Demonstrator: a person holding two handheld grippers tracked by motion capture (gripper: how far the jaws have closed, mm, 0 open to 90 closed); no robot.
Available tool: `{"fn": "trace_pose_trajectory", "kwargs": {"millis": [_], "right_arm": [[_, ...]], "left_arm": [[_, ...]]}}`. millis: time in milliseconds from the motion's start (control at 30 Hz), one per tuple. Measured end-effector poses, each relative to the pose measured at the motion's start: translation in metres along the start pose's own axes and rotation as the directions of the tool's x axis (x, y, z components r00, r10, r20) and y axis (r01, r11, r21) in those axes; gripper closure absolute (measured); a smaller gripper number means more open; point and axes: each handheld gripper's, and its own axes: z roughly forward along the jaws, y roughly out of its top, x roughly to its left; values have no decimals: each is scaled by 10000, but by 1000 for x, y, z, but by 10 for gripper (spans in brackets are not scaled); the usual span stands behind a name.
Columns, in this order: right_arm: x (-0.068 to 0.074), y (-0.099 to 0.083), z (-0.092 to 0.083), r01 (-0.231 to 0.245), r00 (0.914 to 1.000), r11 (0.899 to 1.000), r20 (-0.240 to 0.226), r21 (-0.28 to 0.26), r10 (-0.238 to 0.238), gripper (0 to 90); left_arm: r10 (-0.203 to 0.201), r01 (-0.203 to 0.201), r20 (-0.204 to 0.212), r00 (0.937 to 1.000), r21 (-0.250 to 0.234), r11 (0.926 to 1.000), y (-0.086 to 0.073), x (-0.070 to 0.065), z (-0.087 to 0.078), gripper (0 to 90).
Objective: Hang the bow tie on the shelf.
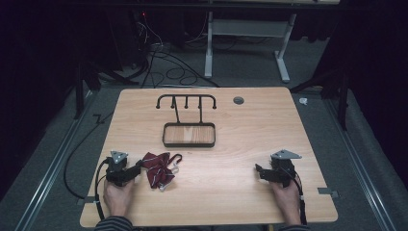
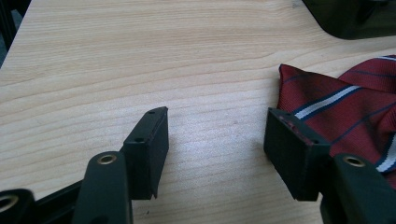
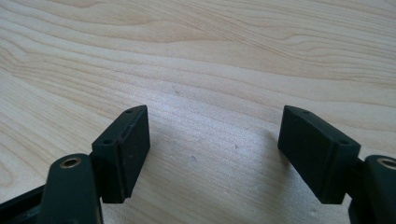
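On the pale wooden table (image 1: 231,159), the high view shows a crumpled dark-red striped fabric tie (image 1: 158,168) just beside the left gripper (image 1: 137,167); the right gripper (image 1: 260,172) rests well apart. Left gripper view: jaws wide, tie touching one jaw. It looks soft and light; pinch a fold. Right gripper view: jaws wide, holding nothing.

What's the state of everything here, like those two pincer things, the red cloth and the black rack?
Left gripper: open, jaws apart, beside the tie.
Right gripper: open, bare wood between its jaws.
Striped tie: crumpled in a heap, lying on the table.
Hook rack: upright, nothing hanging on it; its tray looks bare.
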Motion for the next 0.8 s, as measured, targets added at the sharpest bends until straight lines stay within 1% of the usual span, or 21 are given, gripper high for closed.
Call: {"fn": "trace_pose_trajectory", "kwargs": {"millis": [67,200,267,500,600,800], "right_arm": [[0,0,0,4,10000,10000,3,-1,-4,262],[0,0,0,3,10000,10000,2,-1,-3,262],[0,0,0,0,10000,10000,2,-1,0,262],[0,0,0,1,10000,10000,5,-3,-1,263],[0,0,0,1,10000,10000,6,-3,-1,263],[0,0,0,-5,10000,10000,1,-1,5,262]], "left_arm": [[4,-4,-20,10000,14,10000,0,0,-1,424],[-85,85,79,9999,31,10000,-1,1,-3,425],[-96,97,92,9999,-48,9999,0,1,-5,426],[-122,127,342,9993,-140,9998,3,1,-14,436],[-243,254,461,9986,-235,9994,4,1,-19,436],[-70,93,688,9976,-330,9994,8,-4,-30,452]]}}
